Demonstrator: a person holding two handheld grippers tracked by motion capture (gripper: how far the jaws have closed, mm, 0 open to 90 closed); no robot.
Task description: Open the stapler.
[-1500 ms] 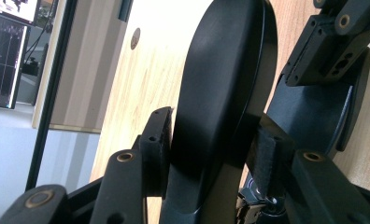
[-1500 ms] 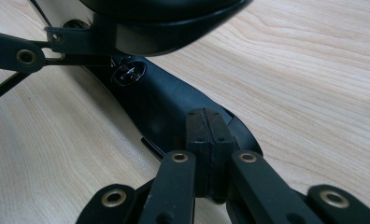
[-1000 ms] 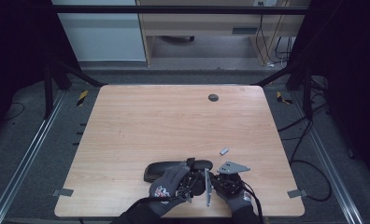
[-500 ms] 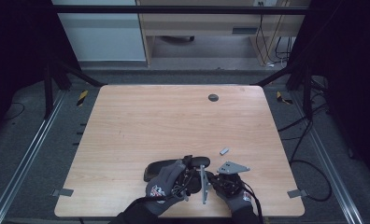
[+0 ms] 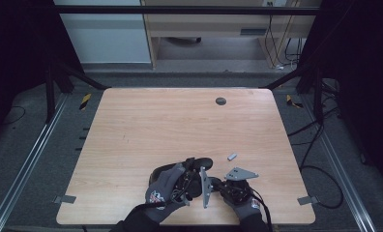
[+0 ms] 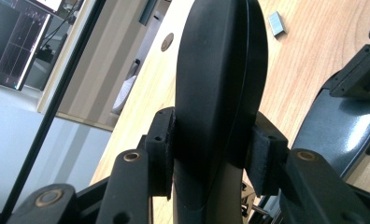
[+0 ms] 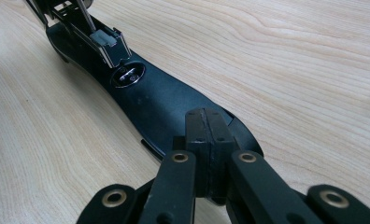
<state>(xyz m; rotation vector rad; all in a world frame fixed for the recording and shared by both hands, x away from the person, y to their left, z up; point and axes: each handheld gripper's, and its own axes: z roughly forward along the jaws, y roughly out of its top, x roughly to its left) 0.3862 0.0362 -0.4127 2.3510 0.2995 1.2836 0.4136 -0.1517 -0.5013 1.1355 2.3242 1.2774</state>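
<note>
So the thing on the table here looks like a black stapler (image 7: 169, 107), opened up, sitting at the near edge of the wooden table (image 5: 180, 125) right in front of the person; its flat base lies on the wood and you can see the metal staple channel (image 7: 99, 42) at its far end in the right gripper view; the top arm (image 6: 220, 84) of it is swung up off the base

Left gripper (image 6: 213, 154) has its pads clamped on either side of that raised black arm, squeezing it from both sides, so it's gripping the stapler's top part; the left hand (image 5: 168, 191), in a grey glove, is wrapped around the gripper in the high view

Right gripper (image 7: 205, 140) has its two pads pressed flat together with no gap at all, tips resting down on the near end of the base; can't tell if anything thin is pinched between them; the right hand (image 5: 240, 195) sits just beside the left one, both low at the table's near edge

A small loose strip of staples (image 5: 232, 156) lies on the wood just beyond the right hand, apart from the stapler; further off there's a round dark grommet (image 5: 220, 101) near the far edge of the table
</note>
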